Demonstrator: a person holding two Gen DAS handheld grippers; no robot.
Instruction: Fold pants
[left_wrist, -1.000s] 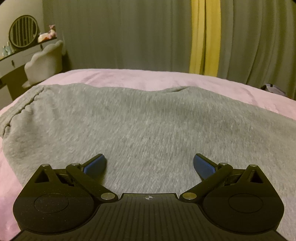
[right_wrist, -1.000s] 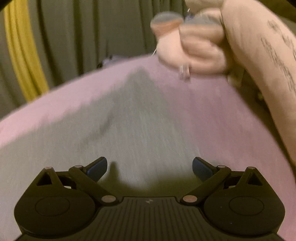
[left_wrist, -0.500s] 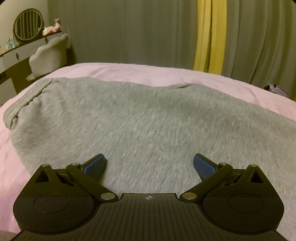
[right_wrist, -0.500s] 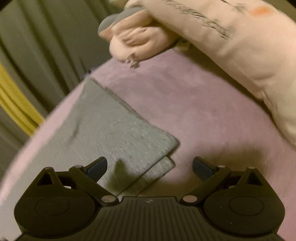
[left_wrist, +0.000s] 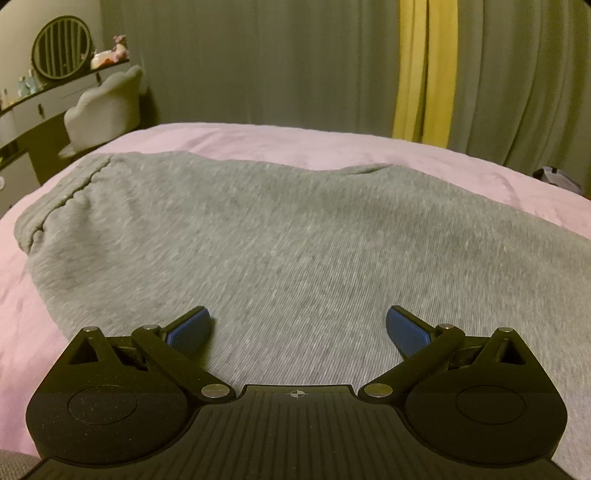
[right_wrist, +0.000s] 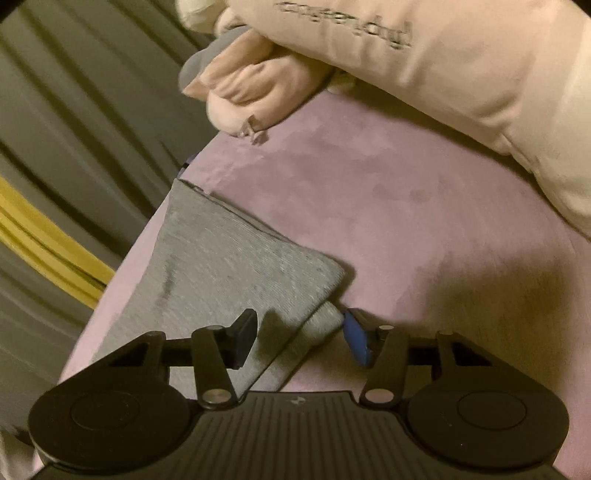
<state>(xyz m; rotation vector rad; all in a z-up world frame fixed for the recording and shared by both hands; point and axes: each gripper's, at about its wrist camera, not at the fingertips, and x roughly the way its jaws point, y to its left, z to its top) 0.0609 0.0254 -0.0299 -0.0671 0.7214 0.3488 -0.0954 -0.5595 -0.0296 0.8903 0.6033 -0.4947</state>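
1. Fingers of the right gripper (right_wrist: 299, 338) stand about half apart, having just been closing, with the stacked hem corner of the grey pants (right_wrist: 236, 280) between them. The blue right-hand pad (right_wrist: 352, 338) is just beside the lower layer's corner; whether it presses on the cloth I cannot tell. The dark left finger (right_wrist: 242, 338) sits above the fabric without clearly pinching it.
2. Left gripper (left_wrist: 298, 328) has its blue pads spread wide over the pants (left_wrist: 295, 240), with nothing between them.
3. Seen from the left wrist, the pants lie flat across the pink bedspread (left_wrist: 295, 142). The gathered waistband (left_wrist: 55, 206) forms their left edge, and a slight hump marks the far edge.
4. Seen from the right wrist, the leg ends in two stacked layers, the upper corner overhanging the lower.
5. Bare pink bedspread (right_wrist: 406, 229) opens up right of and beyond that corner.
6. Large pale pillow (right_wrist: 461, 74) lies along the far right, with a pink soft toy (right_wrist: 255, 92) beside it, both well apart from the hem.
7. Grey curtains (left_wrist: 258, 62) with a yellow strip (left_wrist: 424, 70) hang behind the bed's far edge, and a dresser with a pale chair (left_wrist: 105, 107) stands at far left.
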